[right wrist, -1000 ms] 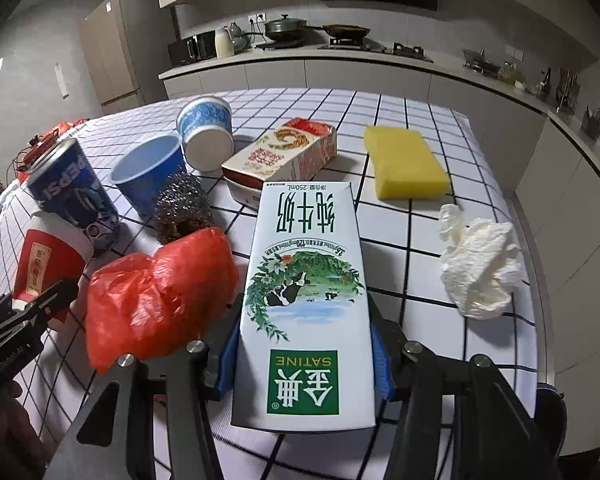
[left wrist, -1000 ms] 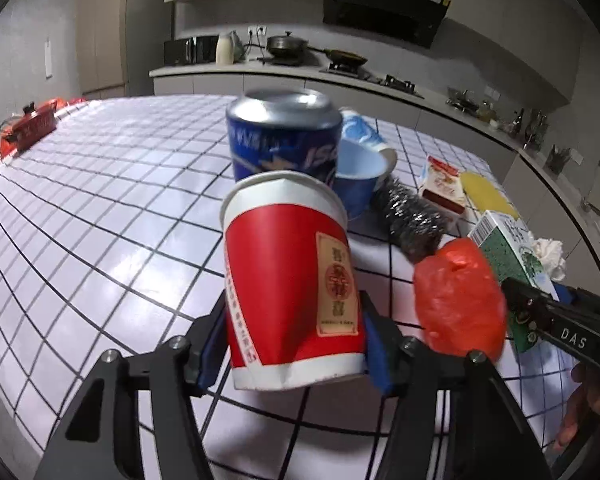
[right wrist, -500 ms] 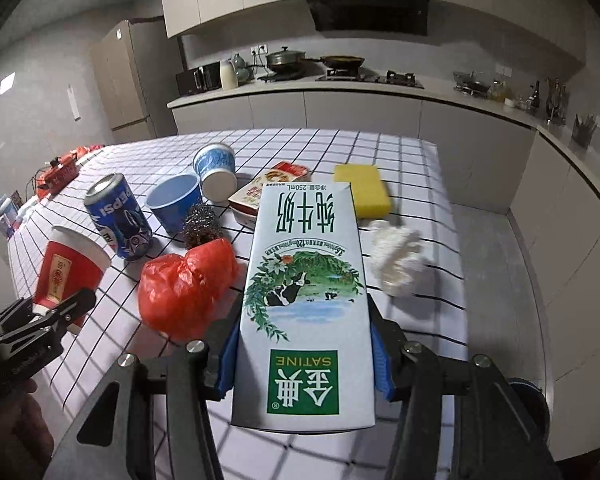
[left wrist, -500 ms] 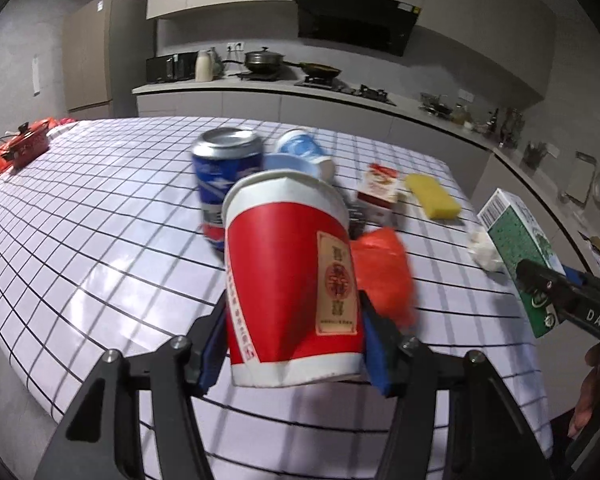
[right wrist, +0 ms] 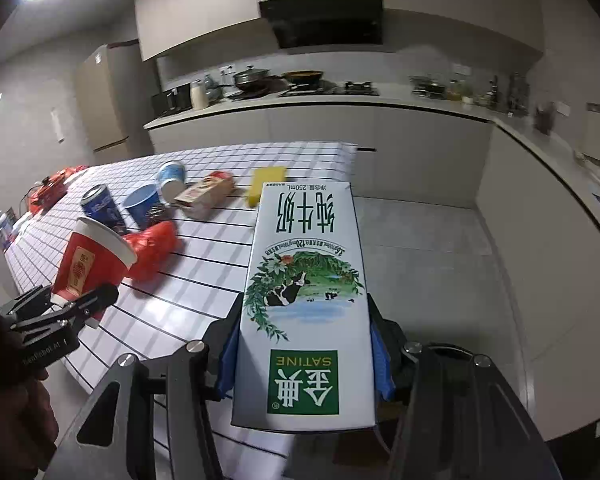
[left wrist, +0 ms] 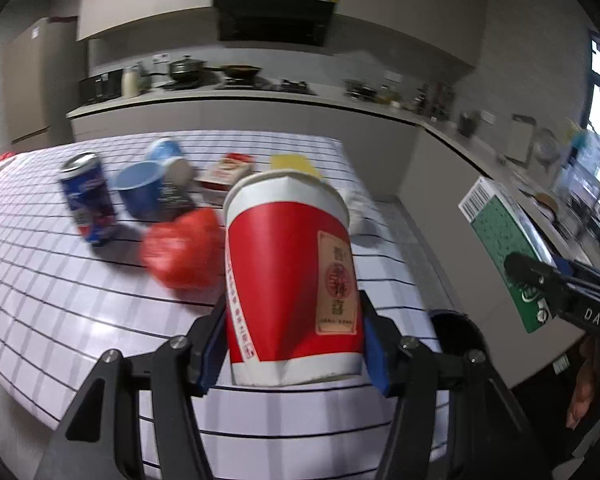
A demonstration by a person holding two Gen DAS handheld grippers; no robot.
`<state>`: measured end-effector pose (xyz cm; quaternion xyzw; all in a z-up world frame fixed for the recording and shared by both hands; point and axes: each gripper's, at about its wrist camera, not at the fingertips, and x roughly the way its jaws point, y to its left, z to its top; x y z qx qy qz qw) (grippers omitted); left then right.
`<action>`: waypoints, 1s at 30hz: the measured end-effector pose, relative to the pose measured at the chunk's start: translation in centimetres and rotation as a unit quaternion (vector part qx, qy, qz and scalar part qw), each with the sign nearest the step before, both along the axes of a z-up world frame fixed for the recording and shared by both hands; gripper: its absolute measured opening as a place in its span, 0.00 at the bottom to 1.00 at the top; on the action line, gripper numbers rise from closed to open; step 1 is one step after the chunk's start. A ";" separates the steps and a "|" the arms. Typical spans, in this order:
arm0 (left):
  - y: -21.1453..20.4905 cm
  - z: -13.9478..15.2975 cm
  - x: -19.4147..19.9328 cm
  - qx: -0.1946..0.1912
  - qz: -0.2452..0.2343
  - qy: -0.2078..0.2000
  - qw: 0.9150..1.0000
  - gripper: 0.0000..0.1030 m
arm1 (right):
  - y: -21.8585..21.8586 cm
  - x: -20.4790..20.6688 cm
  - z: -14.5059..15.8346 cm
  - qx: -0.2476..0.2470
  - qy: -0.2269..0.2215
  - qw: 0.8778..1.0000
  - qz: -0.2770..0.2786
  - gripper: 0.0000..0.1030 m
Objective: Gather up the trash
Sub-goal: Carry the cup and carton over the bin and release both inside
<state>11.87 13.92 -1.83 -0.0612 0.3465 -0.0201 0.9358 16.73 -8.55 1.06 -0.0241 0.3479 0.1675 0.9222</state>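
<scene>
My left gripper [left wrist: 294, 354] is shut on a red paper cup [left wrist: 292, 276] and holds it upright above the table's near right corner; the cup also shows in the right wrist view [right wrist: 90, 258]. My right gripper [right wrist: 304, 360] is shut on a white and green milk carton [right wrist: 304, 304], held beyond the table's right edge; the carton also shows in the left wrist view [left wrist: 504, 240]. A dark bin rim [left wrist: 458, 330] shows below, right of the cup. On the checked table [left wrist: 40, 280] lie a red plastic bag [left wrist: 182, 252], a blue can [left wrist: 88, 200] and a crumpled tissue [left wrist: 358, 210].
Further back on the table are a blue cup [left wrist: 138, 190], a tipped blue-and-white cup [left wrist: 168, 158], a steel scourer [left wrist: 172, 200], a red and white box [left wrist: 226, 174] and a yellow sponge [left wrist: 294, 164]. A kitchen counter [right wrist: 380, 100] runs behind and along the right.
Both grippers have pulled back from the table and risen, carrying the cup and the carton. The table items now look smaller and farther. A dark bin rim has come into view.
</scene>
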 end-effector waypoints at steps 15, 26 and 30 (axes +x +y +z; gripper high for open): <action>-11.6 -0.6 -0.1 0.005 -0.087 0.010 0.996 0.57 | -14.0 -4.4 -0.2 -0.011 -0.002 0.998 -0.055 0.53; -18.1 -3.1 0.6 0.012 -0.123 0.040 0.992 0.57 | -20.2 -4.8 -3.3 -0.034 0.023 0.998 -0.055 0.53; -20.3 -4.9 0.9 0.017 -0.133 0.058 0.989 0.57 | -21.4 -4.3 -5.0 -0.047 0.040 0.998 -0.032 0.53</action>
